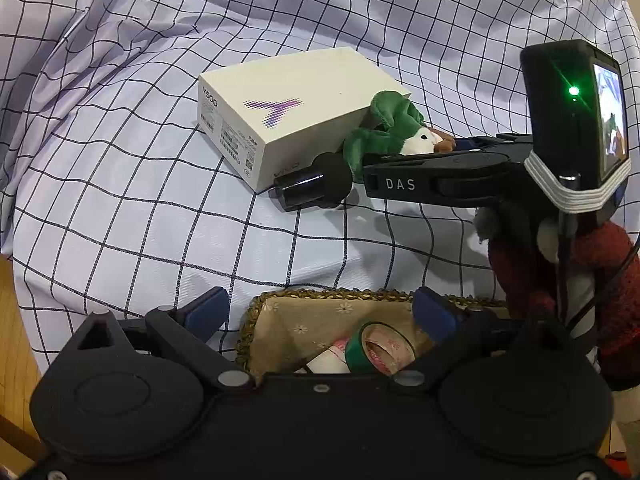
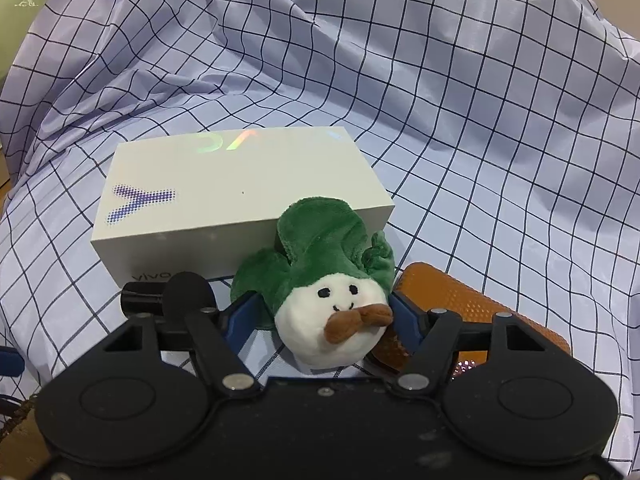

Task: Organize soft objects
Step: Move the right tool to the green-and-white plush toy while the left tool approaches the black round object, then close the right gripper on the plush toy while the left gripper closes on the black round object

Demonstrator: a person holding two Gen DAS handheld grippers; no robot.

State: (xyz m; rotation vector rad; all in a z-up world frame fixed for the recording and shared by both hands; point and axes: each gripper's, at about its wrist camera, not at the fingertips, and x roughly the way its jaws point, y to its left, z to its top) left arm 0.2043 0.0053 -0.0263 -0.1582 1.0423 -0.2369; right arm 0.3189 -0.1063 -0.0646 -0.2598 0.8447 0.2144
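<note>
Right hand-held gripper [image 2: 320, 312] half-closed, left hand-held gripper [image 1: 320, 312] spread wide.

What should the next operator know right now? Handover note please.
Right tongs: around the plush, blue pads at both sides of its white head; a firm grip isn't clear.
Left tongs: open, empty, over the basket.
Plush lies on the checked cloth, against the white box, beside an orange case.
Basket already holds a tape roll; the rest inside is unclear.
Done: plush reached.
Left: secure it, lift it, probably drop it in the basket.
</note>
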